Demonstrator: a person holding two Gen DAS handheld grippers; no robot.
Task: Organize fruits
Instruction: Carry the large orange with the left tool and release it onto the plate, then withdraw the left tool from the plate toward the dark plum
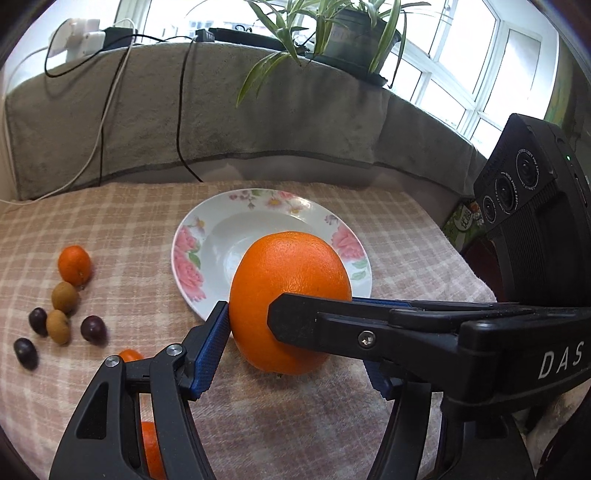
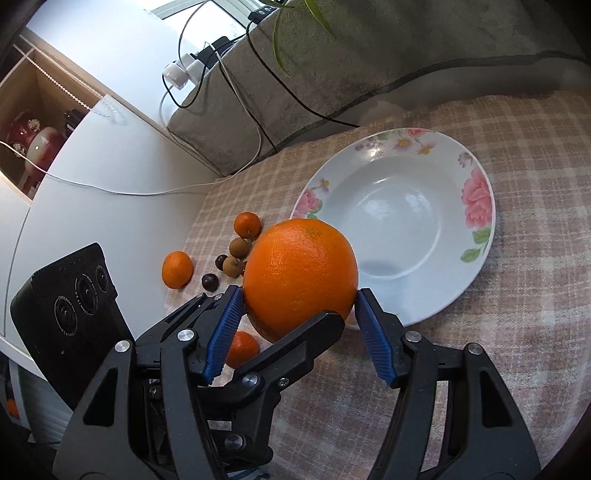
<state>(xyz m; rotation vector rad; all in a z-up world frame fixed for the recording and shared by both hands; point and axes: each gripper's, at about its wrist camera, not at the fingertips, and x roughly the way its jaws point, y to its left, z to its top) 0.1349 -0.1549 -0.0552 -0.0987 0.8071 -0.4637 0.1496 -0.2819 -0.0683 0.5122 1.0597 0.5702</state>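
Observation:
A large orange (image 1: 290,299) (image 2: 301,277) is held just above the checked cloth at the near rim of a white flowered plate (image 1: 192,236) (image 2: 399,199). My left gripper (image 1: 295,332) has its blue pads on the orange's sides. My right gripper (image 2: 299,317) also has its blue pads against the orange, and its finger (image 1: 332,321) crosses in front of the orange in the left wrist view. The plate holds nothing. To the left lie a mandarin (image 1: 74,265) (image 2: 247,224), two brown longans (image 1: 64,295) and dark plums (image 1: 93,329).
More mandarins (image 2: 177,269) (image 2: 242,349) lie near the grippers. A grey cloth-covered ledge (image 1: 221,110) with cables, chargers and a potted plant (image 1: 354,33) runs behind the table. A white cabinet (image 2: 92,155) stands to the left.

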